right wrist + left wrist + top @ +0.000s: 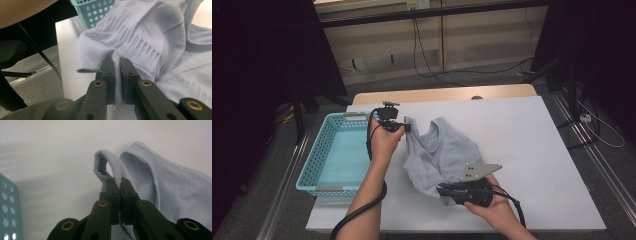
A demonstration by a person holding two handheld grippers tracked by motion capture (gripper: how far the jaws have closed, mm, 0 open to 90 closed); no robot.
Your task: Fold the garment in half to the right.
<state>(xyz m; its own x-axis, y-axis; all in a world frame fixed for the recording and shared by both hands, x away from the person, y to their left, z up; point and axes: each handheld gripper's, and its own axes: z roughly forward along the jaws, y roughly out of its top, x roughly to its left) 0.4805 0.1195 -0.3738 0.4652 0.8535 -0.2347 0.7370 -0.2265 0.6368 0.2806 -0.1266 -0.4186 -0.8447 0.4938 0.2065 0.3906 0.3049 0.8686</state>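
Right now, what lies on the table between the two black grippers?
The pale blue knitted tank top spans the whole stretch, the left gripper shut on its strap and the right gripper shut on its hem, as the high view shows.

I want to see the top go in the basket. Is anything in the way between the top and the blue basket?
Nothing visible is. The pale blue top lies on the white table right beside the blue basket, already pinched by the left tongs and the right tongs. The stretch of table between top and basket looks bare.
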